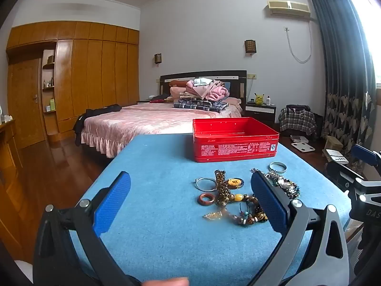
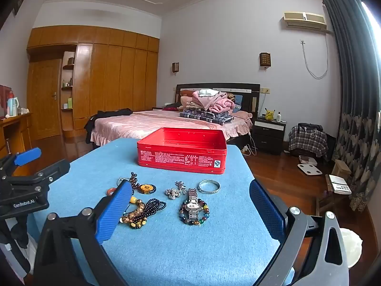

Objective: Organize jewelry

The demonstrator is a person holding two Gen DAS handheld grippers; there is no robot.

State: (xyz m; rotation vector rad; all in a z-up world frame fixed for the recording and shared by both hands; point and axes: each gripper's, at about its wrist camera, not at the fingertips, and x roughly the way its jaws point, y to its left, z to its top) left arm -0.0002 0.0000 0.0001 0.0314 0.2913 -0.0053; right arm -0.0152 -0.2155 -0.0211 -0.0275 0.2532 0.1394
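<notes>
The surface [image 2: 166,250] is covered in a napped blue cloth with rounded far corners; its near half lies bare and offers broad room, while the jewelry is gathered in a loose scatter past the middle and the open red tin box [image 2: 182,151] stands beyond it toward the far edge, rectangular, glossy, printed with white text on its front wall, its inside visible and holding nothing that can be seen; a strip of bare cloth separates the box from the nearest pieces. The left tool [image 1: 190,200] is spread wide with nothing between its ridged blue pads, hovering over the near left part of the surface; the right tool [image 2: 190,212] is likewise spread wide and holds nothing, and its right finger hangs past the right edge over the wooden floor [image 2: 281,174]. Among the pieces, a metal-link wristwatch [image 2: 193,205] lies inside a ring of coloured glassy beads [image 2: 205,211]; a plain silver bangle [image 2: 209,186] sits apart nearest the box; a sparkly flower brooch [image 2: 176,190] lies between; to the left are a dark beaded strand [image 2: 154,206], a round amber-yellow pendant [image 2: 147,188], a reddish stone ring [image 1: 206,198] and a thin wire hoop [image 1: 206,184], several touching or overlapping; beyond the far edge stands a pink-covered bed [image 2: 152,124].
</notes>
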